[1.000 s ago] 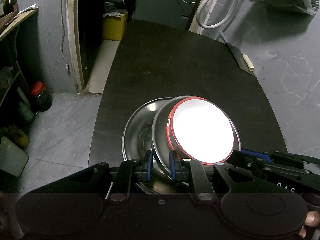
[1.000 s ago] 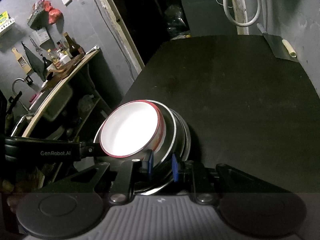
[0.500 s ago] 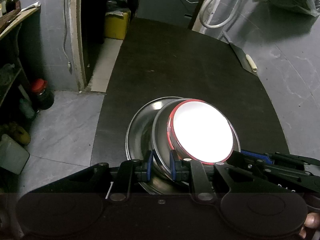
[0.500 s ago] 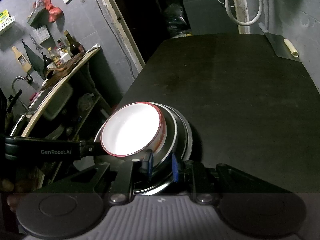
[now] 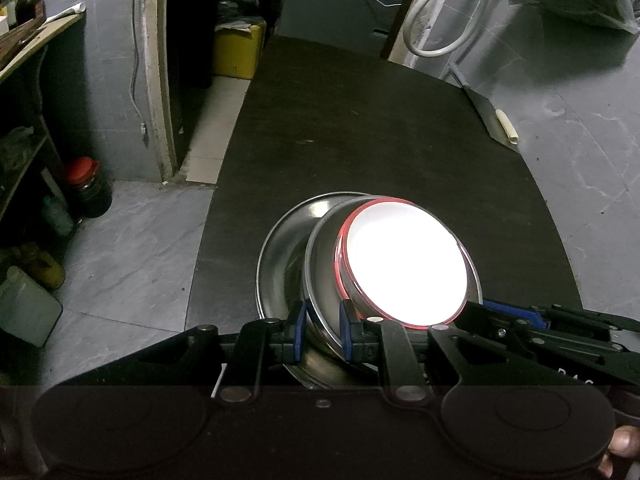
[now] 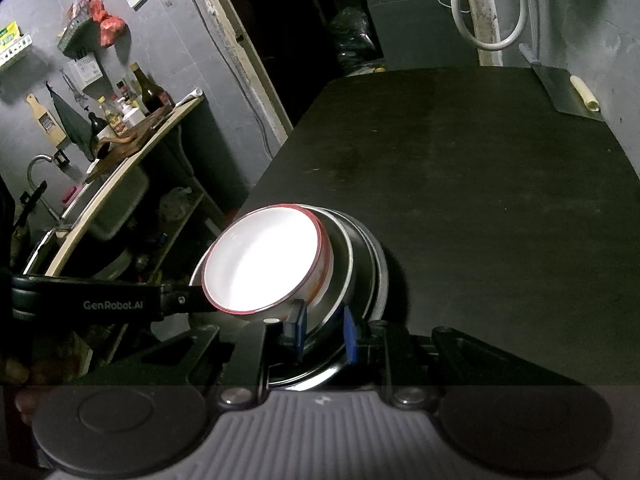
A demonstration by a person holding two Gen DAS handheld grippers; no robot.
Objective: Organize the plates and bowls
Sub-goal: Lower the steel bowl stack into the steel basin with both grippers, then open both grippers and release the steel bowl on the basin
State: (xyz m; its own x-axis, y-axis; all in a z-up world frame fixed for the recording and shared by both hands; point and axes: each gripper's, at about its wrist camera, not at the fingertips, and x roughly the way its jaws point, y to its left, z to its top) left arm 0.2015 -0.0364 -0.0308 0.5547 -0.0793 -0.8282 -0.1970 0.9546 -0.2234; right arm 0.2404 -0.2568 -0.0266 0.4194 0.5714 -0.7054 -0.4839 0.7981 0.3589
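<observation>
Nothing moved; left gripper [image 5: 322, 330] and right gripper [image 6: 322, 330], angled down, both clamped on steel bowl [image 5: 320, 280] rim

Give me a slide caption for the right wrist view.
Right gripper clamps the rim of a steel bowl holding a red-rimmed white bowl, at the edge of a dark table.

Left gripper [image 5: 322, 330]: matte black linkage arms with silver pivot screws, 2 blue finger pads [image 5: 297, 330], and 2 round black discs on its housing. Right gripper [image 6: 322, 334]: same black arms and blue pads [image 6: 349, 334], with a ribbed grey centre panel. One arm carries white "GenRobot.AI" lettering.
</observation>
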